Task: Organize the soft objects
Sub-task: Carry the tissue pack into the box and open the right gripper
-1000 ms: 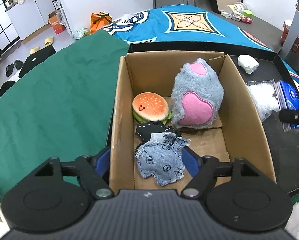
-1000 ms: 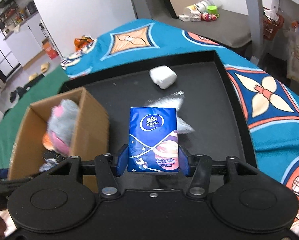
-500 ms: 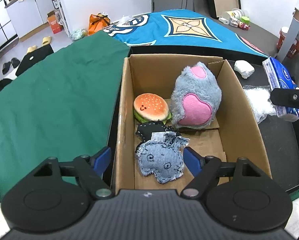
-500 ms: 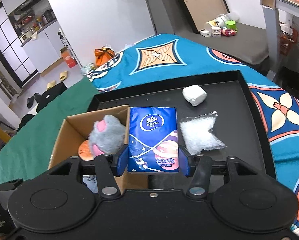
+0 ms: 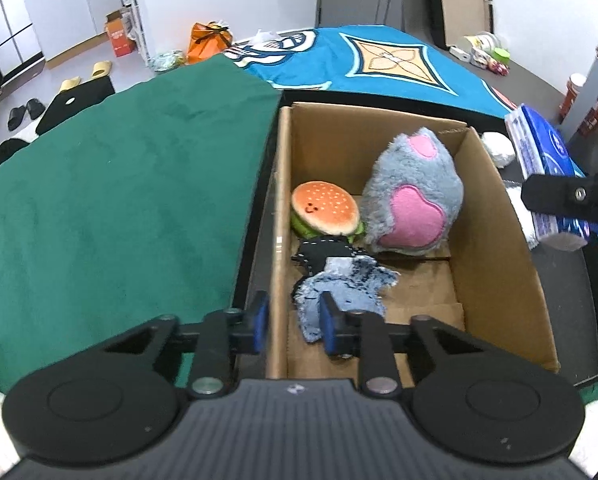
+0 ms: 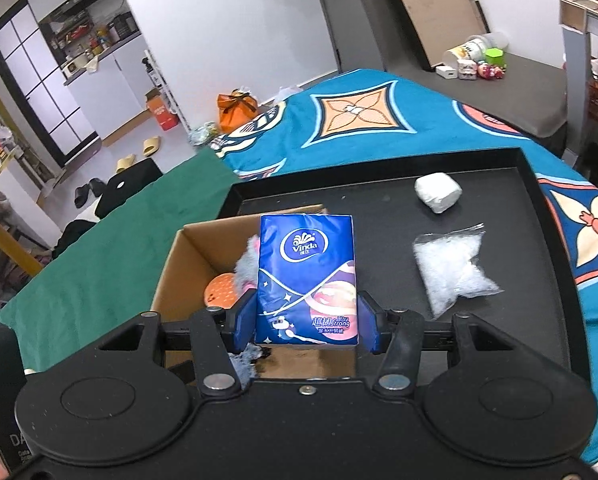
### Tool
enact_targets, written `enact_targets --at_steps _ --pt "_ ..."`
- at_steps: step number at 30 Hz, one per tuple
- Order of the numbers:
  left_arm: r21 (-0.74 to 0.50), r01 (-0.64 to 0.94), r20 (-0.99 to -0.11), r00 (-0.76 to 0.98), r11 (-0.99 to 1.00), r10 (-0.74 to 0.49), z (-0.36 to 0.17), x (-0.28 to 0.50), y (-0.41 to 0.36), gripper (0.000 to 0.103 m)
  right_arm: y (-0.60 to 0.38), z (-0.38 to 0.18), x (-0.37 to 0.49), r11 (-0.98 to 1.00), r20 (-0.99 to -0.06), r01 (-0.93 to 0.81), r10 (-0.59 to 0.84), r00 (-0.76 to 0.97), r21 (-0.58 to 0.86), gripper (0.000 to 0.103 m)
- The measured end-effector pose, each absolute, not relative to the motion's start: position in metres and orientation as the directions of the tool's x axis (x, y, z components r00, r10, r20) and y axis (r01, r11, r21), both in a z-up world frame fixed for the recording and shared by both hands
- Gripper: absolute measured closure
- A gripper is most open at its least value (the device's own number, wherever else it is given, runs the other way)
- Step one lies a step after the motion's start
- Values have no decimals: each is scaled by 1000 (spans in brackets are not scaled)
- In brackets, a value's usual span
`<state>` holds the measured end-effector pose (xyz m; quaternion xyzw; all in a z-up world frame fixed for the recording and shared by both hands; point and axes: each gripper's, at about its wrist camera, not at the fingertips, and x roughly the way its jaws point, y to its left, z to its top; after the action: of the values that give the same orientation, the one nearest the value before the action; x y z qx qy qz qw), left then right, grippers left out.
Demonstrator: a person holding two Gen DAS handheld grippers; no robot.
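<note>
Here, fluffy grey plush (image 5: 413, 196), corrugated box (image 5: 495, 248) — glossy tissue pack (image 6: 307, 280)

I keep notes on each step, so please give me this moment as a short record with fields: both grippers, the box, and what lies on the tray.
left gripper: astride the box's left wall; jaws have just been closing; whether the pads press is unclear
right gripper: shut on tissue pack, held up by the box's right side
box: on the tray; holds burger toy, grey plush, denim toy, black toy
tray: white lump and clear bag lie outside the box
</note>
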<state>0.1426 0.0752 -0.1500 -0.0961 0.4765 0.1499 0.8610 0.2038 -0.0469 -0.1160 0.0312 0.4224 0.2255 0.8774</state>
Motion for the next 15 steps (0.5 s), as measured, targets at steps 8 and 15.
enact_targets --at_steps 8,15 --pt "-50 -365 -840 519 930 158 -150 136 84 94 -29 -119 194 885 -738 -392 437 515 251 52" --pt "-75 -364 -835 532 928 141 -151 133 87 93 -10 -122 186 874 -745 -412 452 491 258 52"
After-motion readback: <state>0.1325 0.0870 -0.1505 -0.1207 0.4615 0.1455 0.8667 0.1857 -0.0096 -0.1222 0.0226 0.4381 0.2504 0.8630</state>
